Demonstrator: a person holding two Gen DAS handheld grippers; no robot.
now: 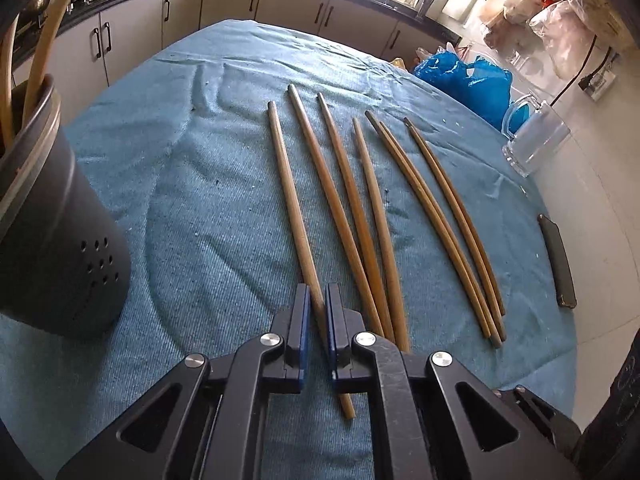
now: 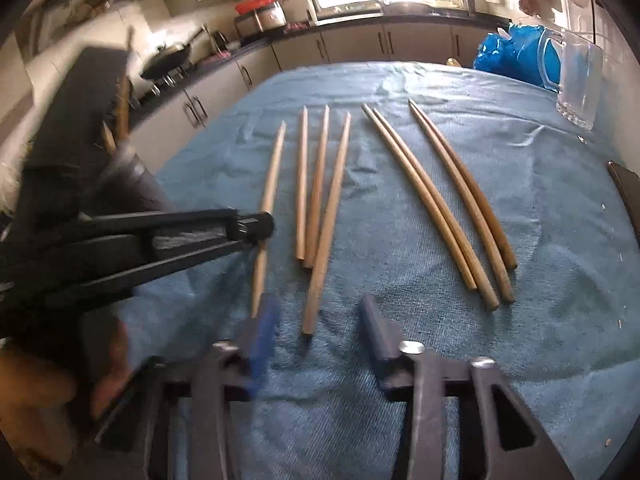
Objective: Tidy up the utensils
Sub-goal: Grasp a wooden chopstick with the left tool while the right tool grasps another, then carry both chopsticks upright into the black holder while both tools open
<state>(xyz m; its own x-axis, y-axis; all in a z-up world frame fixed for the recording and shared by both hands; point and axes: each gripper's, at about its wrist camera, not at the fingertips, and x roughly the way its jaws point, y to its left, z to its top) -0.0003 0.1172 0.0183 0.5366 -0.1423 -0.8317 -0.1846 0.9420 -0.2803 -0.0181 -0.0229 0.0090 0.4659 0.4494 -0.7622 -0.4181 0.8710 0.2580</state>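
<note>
Several wooden chopsticks lie side by side on the blue cloth (image 1: 200,200). My left gripper (image 1: 317,296) straddles the leftmost chopstick (image 1: 294,208), jaws nearly closed around it with a small gap each side; the stick still lies on the cloth. In the right wrist view the left gripper (image 2: 256,228) sits over that same chopstick (image 2: 272,176). My right gripper (image 2: 316,320) is open and empty, low over the cloth, just before the near end of another chopstick (image 2: 326,232). A dark perforated utensil holder (image 1: 48,224) with chopsticks in it stands at the left.
A clear glass mug (image 1: 536,136) and a blue plastic bag (image 1: 468,76) sit at the table's far right. A dark flat phone-like object (image 1: 558,260) lies at the right edge. Kitchen cabinets (image 1: 280,4) run behind the table.
</note>
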